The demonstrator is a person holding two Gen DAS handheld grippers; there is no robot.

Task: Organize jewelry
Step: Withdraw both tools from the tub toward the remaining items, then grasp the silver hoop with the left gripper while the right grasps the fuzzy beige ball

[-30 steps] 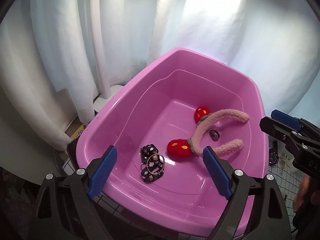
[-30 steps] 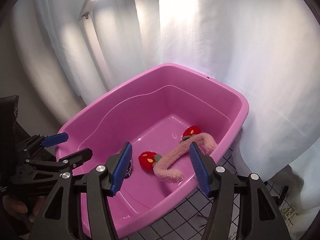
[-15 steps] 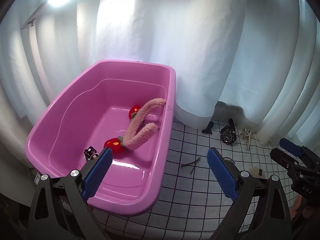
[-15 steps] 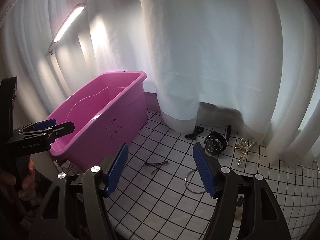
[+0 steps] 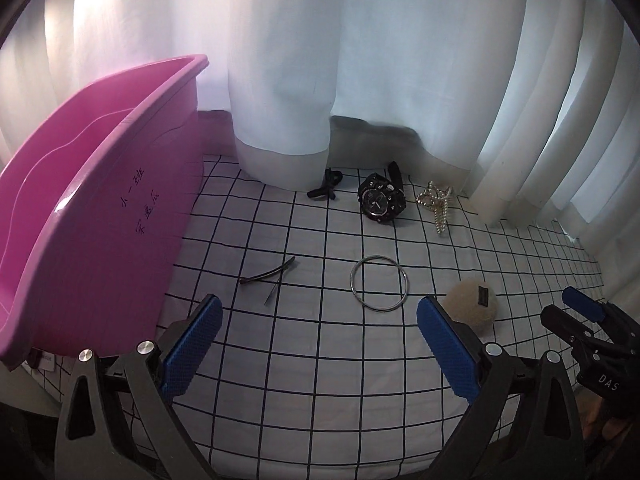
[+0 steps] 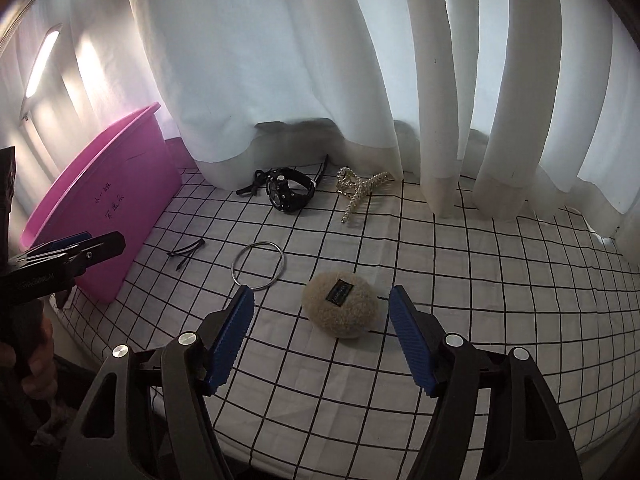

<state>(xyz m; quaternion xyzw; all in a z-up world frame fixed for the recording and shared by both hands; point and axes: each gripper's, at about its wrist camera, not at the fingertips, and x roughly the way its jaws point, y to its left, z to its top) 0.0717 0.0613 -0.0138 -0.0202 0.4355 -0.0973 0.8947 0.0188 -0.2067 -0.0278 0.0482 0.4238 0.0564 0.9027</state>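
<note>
A pink tub [image 5: 92,216] [image 6: 112,200] stands at the left on a checked cloth. On the cloth lie a black watch [image 5: 380,200] [image 6: 290,192], a pearl hair claw [image 5: 436,204] [image 6: 358,190], a metal ring [image 5: 379,283] [image 6: 259,265], a black hair pin [image 5: 268,274] [image 6: 186,249], a black bow clip [image 5: 326,190] [image 6: 252,184] and a beige fluffy clip [image 5: 472,306] [image 6: 340,310]. My left gripper [image 5: 318,352] is open and empty above the cloth, near the ring. My right gripper [image 6: 322,340] is open and empty, just short of the fluffy clip.
White curtains [image 5: 360,60] [image 6: 320,60] hang along the back and rest on the cloth. The cloth's front edge [image 6: 280,468] is close below the grippers. A lamp [image 6: 40,60] glows at the far left.
Both grippers have swung right, away from over the tub to above the cloth. The tub's inside has left view and the loose jewelry now lies in front of them.
</note>
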